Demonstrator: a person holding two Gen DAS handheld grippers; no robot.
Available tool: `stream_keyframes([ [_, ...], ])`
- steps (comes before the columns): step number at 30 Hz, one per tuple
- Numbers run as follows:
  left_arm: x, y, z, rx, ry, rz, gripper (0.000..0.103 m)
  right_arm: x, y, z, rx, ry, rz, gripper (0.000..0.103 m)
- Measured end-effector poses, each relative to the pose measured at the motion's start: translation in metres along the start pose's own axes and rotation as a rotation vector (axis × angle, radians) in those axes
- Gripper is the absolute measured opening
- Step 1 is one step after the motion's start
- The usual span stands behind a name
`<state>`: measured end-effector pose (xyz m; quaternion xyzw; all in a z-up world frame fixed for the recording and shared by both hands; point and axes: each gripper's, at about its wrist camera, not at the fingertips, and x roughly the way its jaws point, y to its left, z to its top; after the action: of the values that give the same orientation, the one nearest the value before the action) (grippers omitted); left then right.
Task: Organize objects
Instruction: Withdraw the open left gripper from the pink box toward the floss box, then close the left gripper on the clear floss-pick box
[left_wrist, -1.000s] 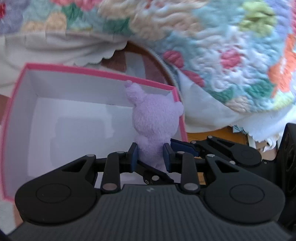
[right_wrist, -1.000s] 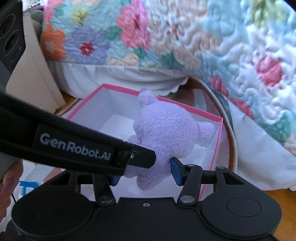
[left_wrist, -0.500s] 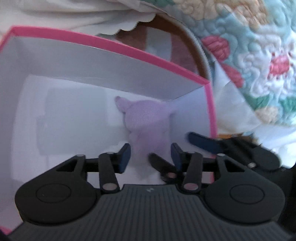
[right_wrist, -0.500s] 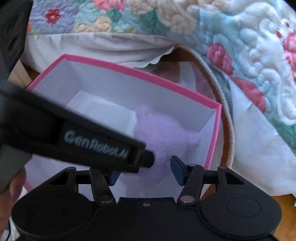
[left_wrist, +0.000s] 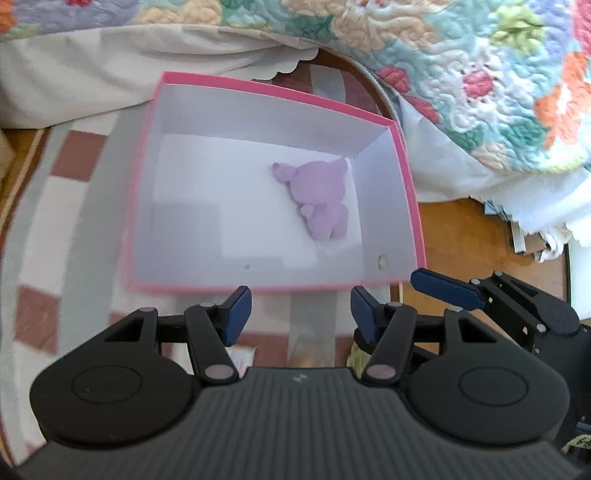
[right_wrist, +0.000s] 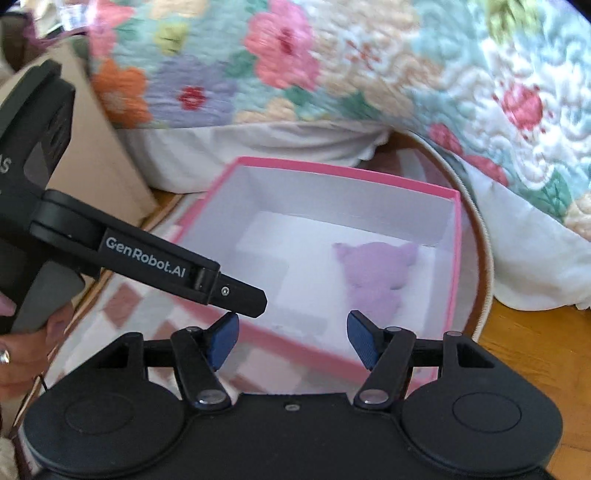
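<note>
A purple plush toy (left_wrist: 320, 199) lies on the white floor of a pink-rimmed box (left_wrist: 410, 206), near its right wall. It also shows in the right wrist view (right_wrist: 373, 269), inside the same box (right_wrist: 457, 258). My left gripper (left_wrist: 301, 314) is open and empty, held above the box's near edge. My right gripper (right_wrist: 293, 339) is open and empty, back from the box's near side. The left gripper's arm (right_wrist: 147, 258) crosses the right wrist view at the left. The right gripper's fingers (left_wrist: 443, 288) show at the right of the left wrist view.
The box stands on a round checkered rug (left_wrist: 62, 206) over a wooden floor (left_wrist: 469, 236). A floral quilt (left_wrist: 480, 81) hangs from the bed behind and to the right. A cardboard box (right_wrist: 99, 162) stands at the left. Papers (left_wrist: 517, 236) lie at the right.
Both grippers let go of the plush toy inside the box, opened, and pulled back and up. The toy now lies loose on the box floor.
</note>
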<state>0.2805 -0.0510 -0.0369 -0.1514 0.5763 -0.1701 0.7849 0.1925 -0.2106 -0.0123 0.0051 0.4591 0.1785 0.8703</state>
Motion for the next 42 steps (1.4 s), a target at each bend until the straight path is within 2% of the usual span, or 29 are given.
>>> stream_keyframes([
  [8,-0.088,0.014,-0.037,0.013,-0.004,0.08,0.058,-0.051,0.053,0.001,-0.054,0.014,0.043,0.07],
  [13,-0.117,0.016,-0.062,-0.014,-0.024,0.1,0.06,-0.077,0.08,-0.005,-0.121,0.03,0.088,0.07],
  [15,-0.121,0.018,-0.074,-0.035,-0.03,0.081,0.061,-0.084,0.087,-0.011,-0.151,0.034,0.12,0.071],
  [22,-0.102,0.019,-0.116,-0.08,0.003,0.054,0.061,-0.09,0.104,-0.049,-0.228,0.062,0.172,0.072],
  [27,-0.078,0.017,-0.139,-0.051,0.034,0.08,0.064,-0.084,0.112,-0.078,-0.261,0.058,0.2,0.086],
  [28,-0.073,0.02,-0.143,-0.055,0.04,0.081,0.065,-0.08,0.114,-0.085,-0.265,0.056,0.199,0.089],
  [34,-0.037,0.041,-0.158,-0.069,0.072,0.069,0.065,-0.038,0.118,-0.118,-0.267,0.079,0.19,0.089],
  [39,-0.014,0.061,-0.167,-0.084,0.049,0.021,0.065,-0.001,0.118,-0.137,-0.255,0.103,0.161,0.088],
  [42,0.0,0.076,-0.173,-0.138,0.038,-0.001,0.065,0.019,0.119,-0.145,-0.253,0.121,0.133,0.087],
])
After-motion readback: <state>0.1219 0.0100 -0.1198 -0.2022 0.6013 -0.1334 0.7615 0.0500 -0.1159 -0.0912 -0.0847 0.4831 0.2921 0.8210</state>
